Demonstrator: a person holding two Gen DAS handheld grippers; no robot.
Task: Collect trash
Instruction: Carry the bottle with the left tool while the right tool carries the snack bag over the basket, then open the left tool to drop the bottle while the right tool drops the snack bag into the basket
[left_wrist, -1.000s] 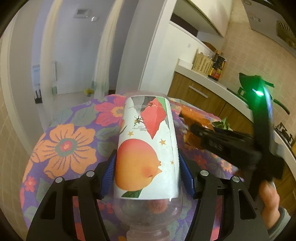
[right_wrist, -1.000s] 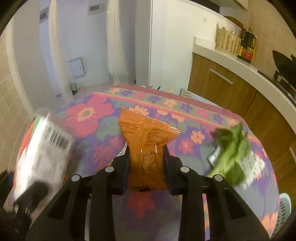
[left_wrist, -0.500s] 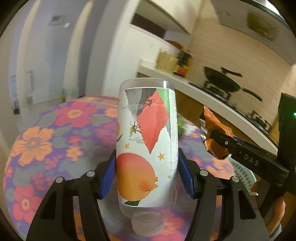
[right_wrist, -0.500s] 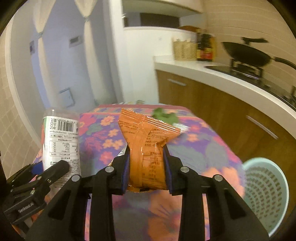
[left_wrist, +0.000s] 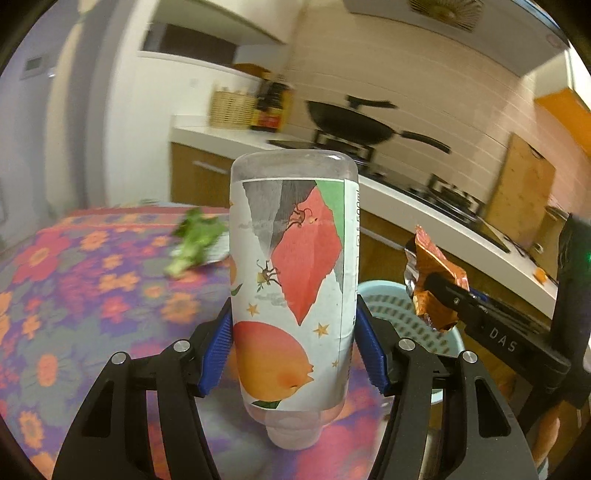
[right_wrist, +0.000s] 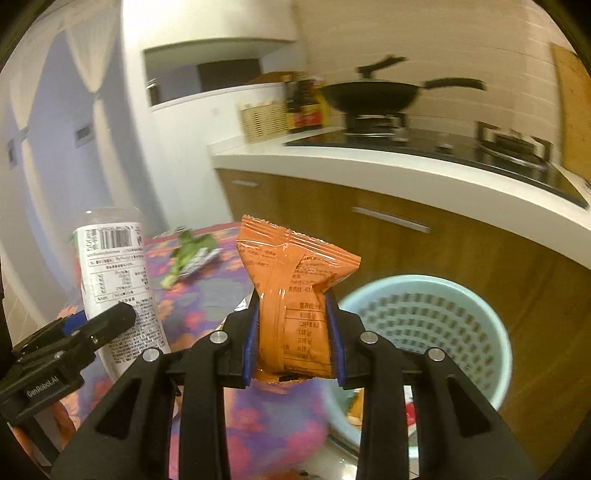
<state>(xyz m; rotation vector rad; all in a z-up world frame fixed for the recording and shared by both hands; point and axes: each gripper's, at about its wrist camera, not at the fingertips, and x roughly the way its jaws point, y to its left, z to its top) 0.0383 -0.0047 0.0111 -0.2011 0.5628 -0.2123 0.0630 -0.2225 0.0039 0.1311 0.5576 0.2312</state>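
Orange packet (right_wrist: 291, 306) pinched in right tool (right_wrist: 293, 339), seemingly above basket (right_wrist: 480, 306); left tool (left_wrist: 293, 350) clamps inverted bottle (left_wrist: 291, 280).

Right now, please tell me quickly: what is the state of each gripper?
Left gripper: closed on the clear plastic bottle with peach label, cap toward the camera.
Right gripper: closed on the orange foil snack packet.

Left gripper (left_wrist: 293, 350) clamped on upturned bottle (left_wrist: 293, 280), cap toward camera, blue pads on both sides. At 3 o'clock: right gripper (left_wrist: 436, 295) pinching orange wrapper (left_wrist: 432, 284), over pale blue basket (left_wrist: 402, 321). At 10 o'clock: green scrap (left_wrist: 194, 240) on floral tablecloth (left_wrist: 74, 295).
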